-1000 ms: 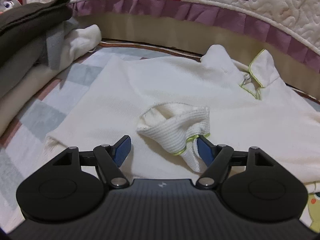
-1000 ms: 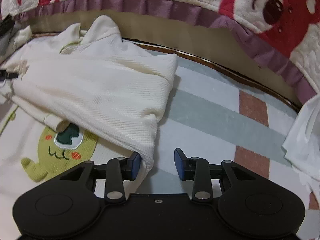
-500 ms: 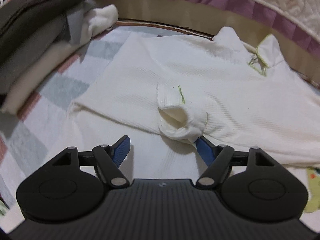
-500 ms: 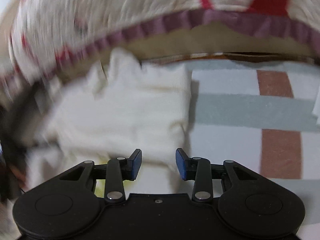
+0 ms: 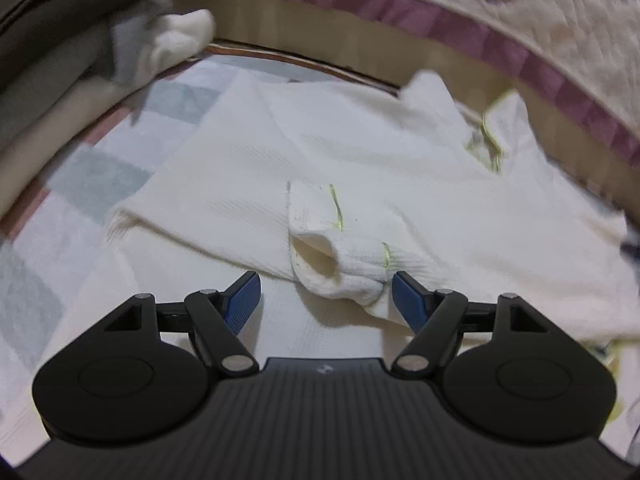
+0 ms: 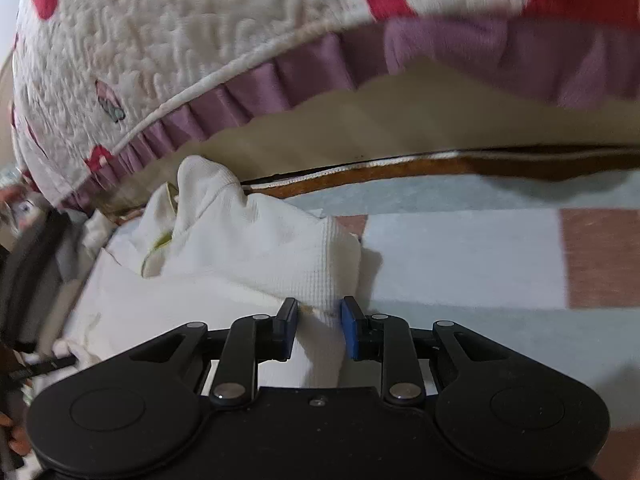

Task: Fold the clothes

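Surface: a checked mat (image 5: 100, 176) of pale blue, white and rust squares, bounded at 12 o'clock by a quilted cover (image 6: 168, 40) with a purple ruffle.
Garment: a cream ribbed top (image 5: 360, 168) lies spread on the mat; lime trim marks its collar at 1 o'clock in the left view.
Sleeve: the cuff (image 5: 340, 264) lies doubled back over the body of the top, just ahead of the left tool.
Left tool (image 5: 326, 300): blue pads wide apart, holding nothing; the cuff touches the right pad.
Right tool (image 6: 319, 328): pads partly closed, with a fold of the top's edge (image 6: 324, 280) between them; firmness of grip cannot be told.
Surroundings: stacked dark and grey clothes (image 5: 60, 40) at 10 o'clock in the left view.
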Available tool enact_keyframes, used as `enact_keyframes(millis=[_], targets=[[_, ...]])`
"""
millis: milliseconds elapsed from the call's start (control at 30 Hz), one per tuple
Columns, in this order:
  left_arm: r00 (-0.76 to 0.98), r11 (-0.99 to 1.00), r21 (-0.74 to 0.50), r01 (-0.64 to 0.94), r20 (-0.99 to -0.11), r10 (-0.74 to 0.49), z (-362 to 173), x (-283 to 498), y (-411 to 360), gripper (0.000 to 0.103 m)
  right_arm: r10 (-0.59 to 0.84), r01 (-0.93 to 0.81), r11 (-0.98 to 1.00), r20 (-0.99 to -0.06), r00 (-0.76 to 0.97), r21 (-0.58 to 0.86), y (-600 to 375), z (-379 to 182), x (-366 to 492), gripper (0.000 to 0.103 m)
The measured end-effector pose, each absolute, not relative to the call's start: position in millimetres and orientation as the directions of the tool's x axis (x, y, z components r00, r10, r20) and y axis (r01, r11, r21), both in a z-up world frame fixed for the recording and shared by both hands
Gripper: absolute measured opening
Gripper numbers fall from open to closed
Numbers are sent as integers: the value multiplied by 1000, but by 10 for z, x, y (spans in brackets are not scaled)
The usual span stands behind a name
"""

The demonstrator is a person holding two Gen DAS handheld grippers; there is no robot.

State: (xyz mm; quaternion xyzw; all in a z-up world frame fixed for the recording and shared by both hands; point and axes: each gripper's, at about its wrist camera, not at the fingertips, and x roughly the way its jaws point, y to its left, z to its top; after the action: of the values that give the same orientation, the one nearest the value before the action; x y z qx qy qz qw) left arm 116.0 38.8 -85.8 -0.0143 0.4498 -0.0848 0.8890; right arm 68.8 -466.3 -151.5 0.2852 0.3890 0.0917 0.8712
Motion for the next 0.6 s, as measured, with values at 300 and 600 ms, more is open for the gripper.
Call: enact_keyframes(millis=[300, 600], targets=[[541, 978, -132, 162, -817, -200, -938, 1249, 359, 58, 379, 110, 681, -477, 793, 724, -5051, -1627, 714, 3], [545, 969, -203, 143, -801, -249, -876, 1213, 413, 58, 400, 174, 683, -563, 723, 709, -5042, -1674, 812, 37]])
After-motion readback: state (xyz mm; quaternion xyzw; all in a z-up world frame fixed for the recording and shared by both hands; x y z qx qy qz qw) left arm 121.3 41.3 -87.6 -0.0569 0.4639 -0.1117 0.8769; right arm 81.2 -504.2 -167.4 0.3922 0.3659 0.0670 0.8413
